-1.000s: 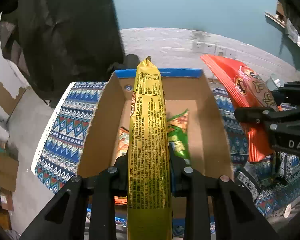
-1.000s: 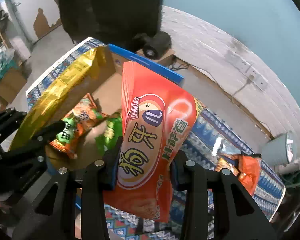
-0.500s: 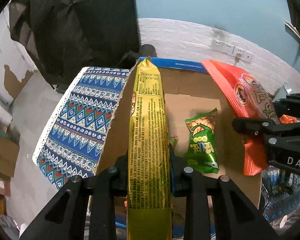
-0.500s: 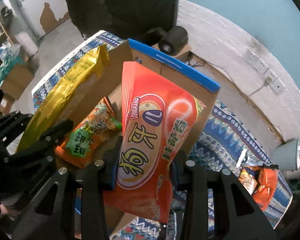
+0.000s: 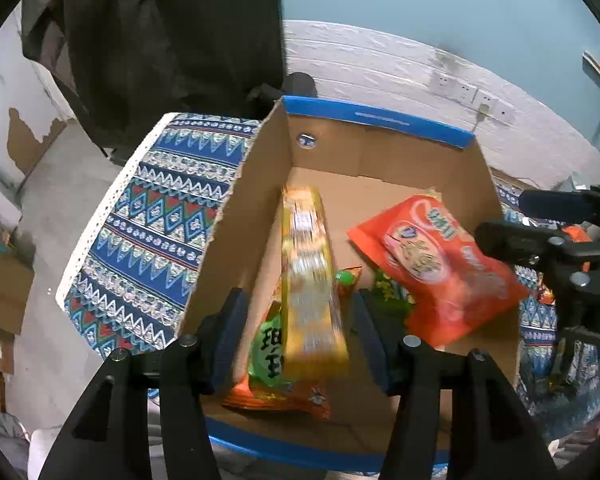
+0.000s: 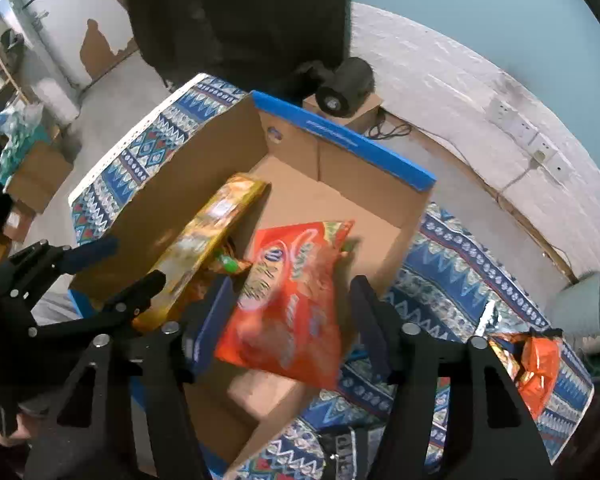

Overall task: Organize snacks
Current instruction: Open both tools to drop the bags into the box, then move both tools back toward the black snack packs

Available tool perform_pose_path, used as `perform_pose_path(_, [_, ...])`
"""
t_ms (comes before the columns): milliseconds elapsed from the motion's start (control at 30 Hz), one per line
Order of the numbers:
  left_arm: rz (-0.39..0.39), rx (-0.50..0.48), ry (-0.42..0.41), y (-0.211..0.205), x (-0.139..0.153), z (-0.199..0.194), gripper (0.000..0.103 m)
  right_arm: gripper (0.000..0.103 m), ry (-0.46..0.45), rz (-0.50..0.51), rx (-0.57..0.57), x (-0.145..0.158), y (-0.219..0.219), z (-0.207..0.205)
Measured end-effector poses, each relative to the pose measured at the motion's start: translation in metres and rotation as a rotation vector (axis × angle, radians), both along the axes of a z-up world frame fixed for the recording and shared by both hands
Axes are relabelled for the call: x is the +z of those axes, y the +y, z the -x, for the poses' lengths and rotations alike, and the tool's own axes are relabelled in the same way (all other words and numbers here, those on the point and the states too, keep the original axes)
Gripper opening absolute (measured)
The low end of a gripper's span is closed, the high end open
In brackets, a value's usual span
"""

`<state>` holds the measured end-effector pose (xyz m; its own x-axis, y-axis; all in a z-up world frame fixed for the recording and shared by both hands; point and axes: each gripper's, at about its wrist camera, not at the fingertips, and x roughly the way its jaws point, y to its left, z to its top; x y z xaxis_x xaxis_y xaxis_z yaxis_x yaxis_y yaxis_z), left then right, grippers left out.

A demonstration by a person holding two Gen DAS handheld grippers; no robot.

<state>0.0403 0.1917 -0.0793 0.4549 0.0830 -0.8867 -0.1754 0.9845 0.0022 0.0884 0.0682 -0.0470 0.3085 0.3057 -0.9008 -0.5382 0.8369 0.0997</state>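
An open cardboard box (image 5: 380,156) with a blue rim sits on a patterned cloth; it also shows in the right wrist view (image 6: 340,168). My left gripper (image 5: 300,312) is open above the box. A long yellow snack pack (image 5: 310,280), blurred, drops free between its fingers onto an orange and green bag (image 5: 272,376). My right gripper (image 6: 288,304) is open too. A red-orange snack bag (image 6: 292,300), blurred, falls free from it into the box, and shows in the left wrist view (image 5: 436,276).
The blue patterned cloth (image 5: 160,216) covers the table around the box. More orange snack bags (image 6: 536,364) lie on the cloth at the right. A black roll (image 6: 344,88) on a small carton stands behind the box. A pale cup (image 6: 584,304) stands at far right.
Both grippers have opened over the box. The yellow pack and the red-orange bag, held a moment ago, have left the fingers and are dropping into the box.
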Motion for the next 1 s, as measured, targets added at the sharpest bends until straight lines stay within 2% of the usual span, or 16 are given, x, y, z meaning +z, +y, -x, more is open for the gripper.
perform_pose_path(300, [0.052, -0.041, 0.001, -0.022, 0.01, 0.004, 0.06, 0.067, 0.003, 0.0, -0.07, 0.003, -0.048, 0.006])
perform_pose_path(500, [0.062, -0.115, -0.003, -0.055, 0.018, 0.009, 0.065, 0.068, 0.011, 0.016, -0.111, 0.0, -0.087, 0.015])
perform_pose_path(767, [0.018, -0.228, -0.003, -0.106, 0.025, 0.015, 0.07, 0.07, 0.005, 0.03, -0.169, -0.001, -0.135, 0.028])
perform_pose_path(1000, [0.02, -0.266, 0.021, -0.134, 0.022, 0.017, 0.073, 0.072, 0.01, 0.05, -0.208, -0.006, -0.168, 0.042])
